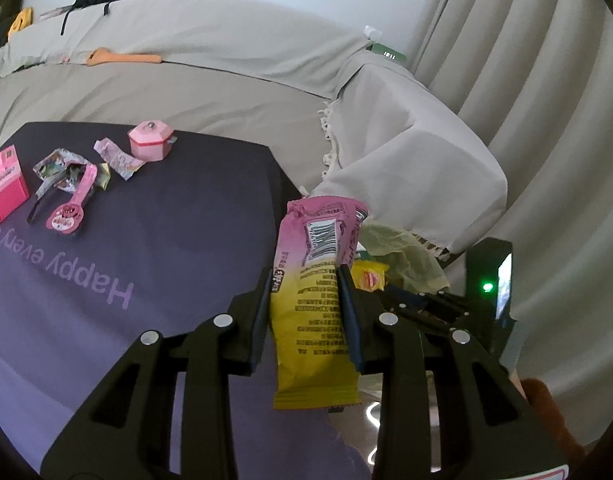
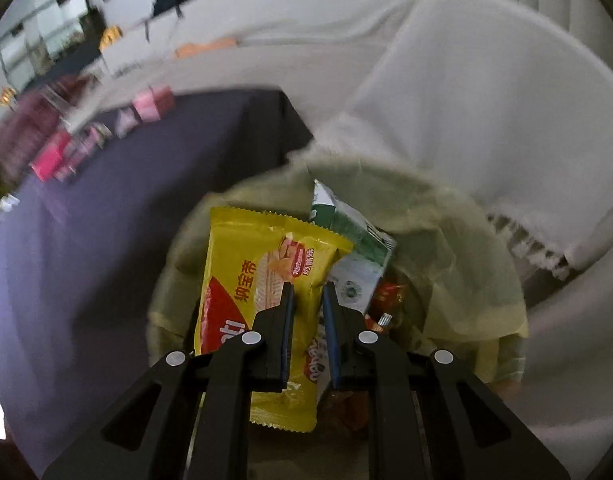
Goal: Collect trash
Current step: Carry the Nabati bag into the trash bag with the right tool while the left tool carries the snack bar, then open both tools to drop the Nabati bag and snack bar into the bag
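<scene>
Black tool (image 1: 306, 276) fingers (image 1: 348, 300), blue pads, silver rivets

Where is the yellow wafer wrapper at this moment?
In the right wrist view the yellow wafer wrapper is pinched in the right tongs, held over the open bin liner, left of the green-and-white carton inside it.

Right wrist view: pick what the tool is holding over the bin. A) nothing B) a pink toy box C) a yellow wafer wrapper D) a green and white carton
C: the right tool is shut on the yellow wafer wrapper, held above the bin's yellow-green liner; the green and white carton already lies inside the bin.
</scene>
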A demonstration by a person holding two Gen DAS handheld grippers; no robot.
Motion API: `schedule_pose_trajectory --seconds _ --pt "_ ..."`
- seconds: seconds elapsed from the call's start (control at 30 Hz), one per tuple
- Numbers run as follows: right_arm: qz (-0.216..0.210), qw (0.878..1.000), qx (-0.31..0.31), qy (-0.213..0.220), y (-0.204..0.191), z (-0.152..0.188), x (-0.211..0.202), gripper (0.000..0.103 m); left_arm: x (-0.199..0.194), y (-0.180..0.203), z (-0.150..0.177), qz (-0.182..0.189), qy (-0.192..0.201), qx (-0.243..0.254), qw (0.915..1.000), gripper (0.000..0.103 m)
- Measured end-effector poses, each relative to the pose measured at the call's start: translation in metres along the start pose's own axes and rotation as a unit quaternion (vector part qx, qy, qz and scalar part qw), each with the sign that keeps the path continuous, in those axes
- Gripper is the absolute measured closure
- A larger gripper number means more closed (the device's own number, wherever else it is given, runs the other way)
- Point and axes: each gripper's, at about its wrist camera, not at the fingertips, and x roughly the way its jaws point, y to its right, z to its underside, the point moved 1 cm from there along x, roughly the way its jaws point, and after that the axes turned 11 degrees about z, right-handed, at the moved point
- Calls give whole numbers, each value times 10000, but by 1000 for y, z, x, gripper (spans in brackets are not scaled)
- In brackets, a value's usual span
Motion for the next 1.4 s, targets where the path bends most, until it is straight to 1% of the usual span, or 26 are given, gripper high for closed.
schedule_pose_trajectory --seconds 0.1,0.13,0.17,0.23,0.3,0.37,0.4,0.47,0.6,0.7,0.8,0.9,0.93,0.97,1.0,1.07,1.17,1.27,1.4 --pt "116 9995 59 -287 6 11 15 88 2 -3 1 -5 -11 -39 10000 73" --pt "136 9994 72 -323 8 13 17 88 4 -4 1 -4 -23 -52 10000 73" --pt "108 9993 119 -331 11 17 18 88 5 -4 1 2 -37 -62 10000 73" --pt "-124 9991 311 -252 19 20 13 88 9 -3 3 45 -82 -63 9999 73" --pt "-298 9982 511 -114 27 22 4 87 12 0 4 71 -98 -36 9999 73" --pt "-342 9978 558 63 32 21 -11 86 14 5 5 127 -109 -4 9999 73" --pt "-324 9978 550 149 33 21 -19 83 15 7 5 161 -108 16 9998 73" --pt "-213 9977 516 378 37 19 -37 78 17 13 5 222 -76 73 9997 73" --pt "6 9939 696 853 55 20 -73 75 20 24 3 352 -21 155 9993 73" --pt "75 9889 996 1103 76 21 -94 75 27 35 4 396 -56 281 9988 73" --pt "125 9850 1187 1244 94 17 -108 75 38 48 3 501 -120 400 9979 73" --pt "230 9808 1331 1408 111 16 -122 75 52 64 0 602 -90 551 9966 73" --pt "258 9800 1368 1421 114 16 -124 75 58 70 -1 669 -86 602 9959 72" --pt "282 9793 1410 1426 118 18 -125 75 63 73 -1 735 -80 617 9953 66" --pt "297 9787 1452 1420 121 19 -125 75 70 76 -1 795 -74 596 9950 56" --pt "301 9784 1498 1394 125 21 -124 75 79 77 -1 816 -113 519 9953 47" --pt "304 9790 1510 1332 127 25 -119 75 87 73 2 797 -217 430 9957 47" --pt "277 9797 1525 1274 125 26 -112 75 88 67 6 683 -273 413 9964 47" --pt "174 9806 1499 1248 118 25 -107 75 82 58 11 347 -281 393 9982 47"
